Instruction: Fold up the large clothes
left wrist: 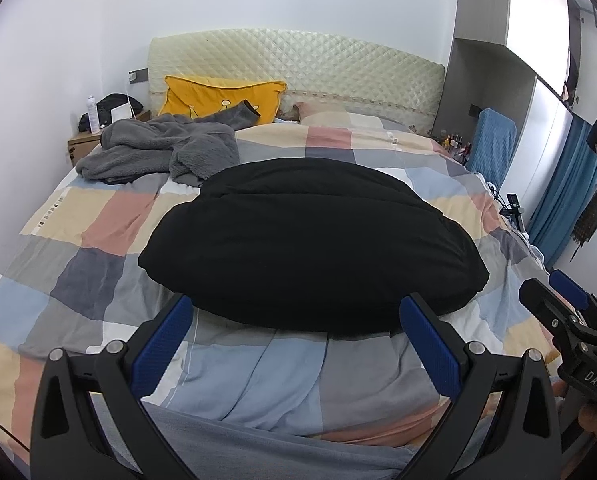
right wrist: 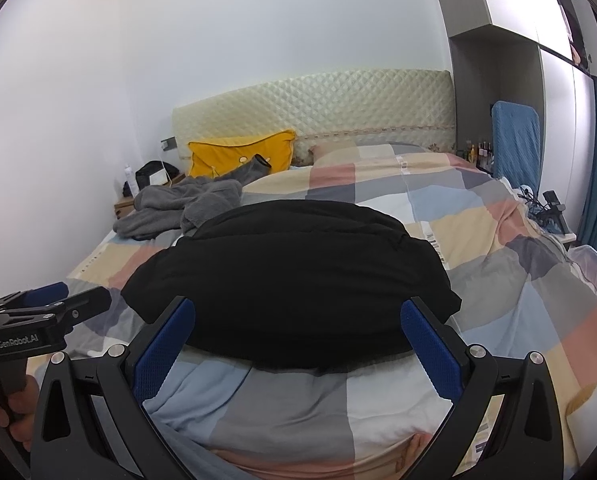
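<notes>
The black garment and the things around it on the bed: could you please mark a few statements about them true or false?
1. The black garment lies in the middle of the checked quilt. True.
2. The left gripper is shut on the garment. False: its jaws stand wide open, short of the near edge.
3. The grey fleece is neatly folded. False: it lies crumpled near the yellow pillow.
4. The right gripper is open and holds nothing. True.
5. The yellow pillow rests on the black garment. False: it leans at the headboard, apart from it.
</notes>
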`<move>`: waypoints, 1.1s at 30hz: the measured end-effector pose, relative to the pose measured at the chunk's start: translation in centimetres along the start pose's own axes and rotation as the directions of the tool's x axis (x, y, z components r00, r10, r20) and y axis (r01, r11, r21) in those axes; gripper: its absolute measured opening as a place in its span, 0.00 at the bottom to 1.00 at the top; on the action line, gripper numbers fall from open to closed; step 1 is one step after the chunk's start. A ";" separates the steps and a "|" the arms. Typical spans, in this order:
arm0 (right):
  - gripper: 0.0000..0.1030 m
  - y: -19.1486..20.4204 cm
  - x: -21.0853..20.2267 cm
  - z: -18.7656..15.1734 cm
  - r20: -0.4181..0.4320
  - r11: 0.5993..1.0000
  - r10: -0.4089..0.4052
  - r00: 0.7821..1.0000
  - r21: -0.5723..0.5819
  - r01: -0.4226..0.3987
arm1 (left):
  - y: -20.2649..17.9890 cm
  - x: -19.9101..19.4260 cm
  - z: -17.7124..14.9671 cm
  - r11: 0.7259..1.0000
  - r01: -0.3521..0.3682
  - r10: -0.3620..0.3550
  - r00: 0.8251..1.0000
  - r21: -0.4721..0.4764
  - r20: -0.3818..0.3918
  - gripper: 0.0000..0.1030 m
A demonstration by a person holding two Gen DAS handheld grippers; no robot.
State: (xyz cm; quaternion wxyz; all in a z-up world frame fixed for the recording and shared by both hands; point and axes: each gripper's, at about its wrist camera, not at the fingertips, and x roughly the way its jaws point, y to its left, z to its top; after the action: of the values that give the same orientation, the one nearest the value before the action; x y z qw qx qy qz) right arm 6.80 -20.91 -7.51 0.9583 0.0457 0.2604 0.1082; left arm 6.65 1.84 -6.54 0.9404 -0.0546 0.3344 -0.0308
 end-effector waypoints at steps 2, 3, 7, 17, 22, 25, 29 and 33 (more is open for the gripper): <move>1.00 0.0 0.0 -0.1 -0.002 1.000 0.000 1.000 -0.001 0.000 | 0.0 0.0 0.0 1.000 0.004 -0.004 1.000 0.002 0.001 1.00; 1.00 0.0 0.0 -0.1 -0.003 1.000 -0.001 1.000 0.000 0.001 | 0.0 -0.1 0.1 1.000 0.005 -0.005 1.000 0.002 0.001 1.00; 1.00 0.0 -0.3 0.0 0.012 1.000 -0.007 1.000 0.010 0.007 | -0.1 -0.2 0.2 1.000 0.008 -0.008 1.000 0.003 0.003 1.00; 1.00 -0.3 -0.3 0.0 0.012 1.000 -0.013 1.000 0.010 0.013 | -0.1 -0.3 0.1 1.000 0.010 -0.010 1.000 0.000 0.002 1.00; 1.00 -0.3 -0.2 0.0 0.012 1.000 -0.012 1.000 0.010 0.012 | -0.1 -0.3 0.1 1.000 0.007 -0.007 1.000 -0.001 0.003 1.00; 1.00 -0.3 -0.2 0.0 0.011 1.000 -0.012 1.000 0.007 0.012 | -0.1 -0.3 0.1 1.000 0.005 -0.005 1.000 -0.002 0.002 1.00; 1.00 -0.2 -0.3 0.1 0.011 1.000 -0.011 1.000 0.005 0.011 | -0.1 -0.3 0.2 1.000 0.006 -0.006 1.000 -0.004 0.004 1.00; 1.00 0.2 -0.4 0.1 0.016 1.000 -0.016 1.000 -0.001 0.016 | 0.0 -0.4 0.2 1.000 0.008 -0.008 1.000 -0.005 0.004 1.00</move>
State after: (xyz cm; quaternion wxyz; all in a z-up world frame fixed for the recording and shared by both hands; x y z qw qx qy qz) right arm 6.49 -20.85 -7.17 0.9612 0.0440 0.2530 0.1003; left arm 6.53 1.86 -6.12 0.9408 -0.0584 0.3322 -0.0334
